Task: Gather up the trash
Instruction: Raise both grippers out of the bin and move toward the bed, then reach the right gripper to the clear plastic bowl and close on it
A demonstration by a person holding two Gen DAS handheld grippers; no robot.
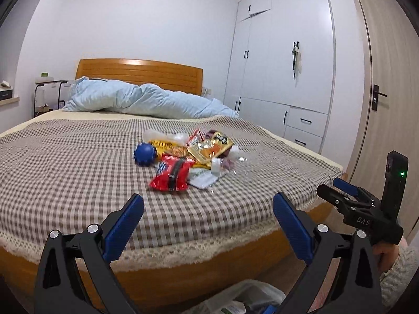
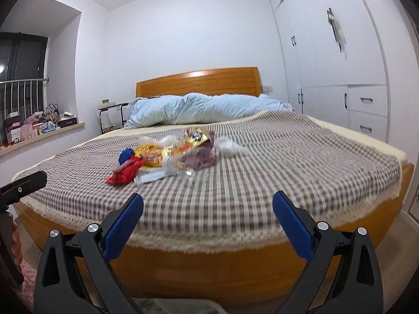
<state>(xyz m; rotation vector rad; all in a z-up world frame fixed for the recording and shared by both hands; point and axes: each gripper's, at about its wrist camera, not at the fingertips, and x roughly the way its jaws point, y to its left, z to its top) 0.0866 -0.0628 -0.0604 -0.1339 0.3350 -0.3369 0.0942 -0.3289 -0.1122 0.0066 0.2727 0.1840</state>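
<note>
A pile of trash lies in the middle of the checked bedspread (image 1: 78,162): a red wrapper (image 1: 170,176), a gold snack bag (image 1: 209,147), a white packet (image 1: 203,180) and clear plastic, with a blue ball (image 1: 144,154) beside them. My left gripper (image 1: 208,201) hangs open over the bed's foot edge, short of the pile and holding nothing. My right gripper (image 1: 332,187) is off the bed's right corner. Its own view shows it (image 2: 208,201) open and empty, facing the red wrapper (image 2: 123,175), gold bag (image 2: 193,138), a purple item (image 2: 201,157) and white tissue (image 2: 230,145).
A white bag-lined bin (image 1: 248,298) sits on the floor below my left gripper. A light blue duvet (image 1: 146,99) is heaped by the wooden headboard (image 1: 138,72). White wardrobes (image 1: 282,65) and a door (image 1: 387,91) stand to the right. A cluttered window sill (image 2: 39,128) is at left.
</note>
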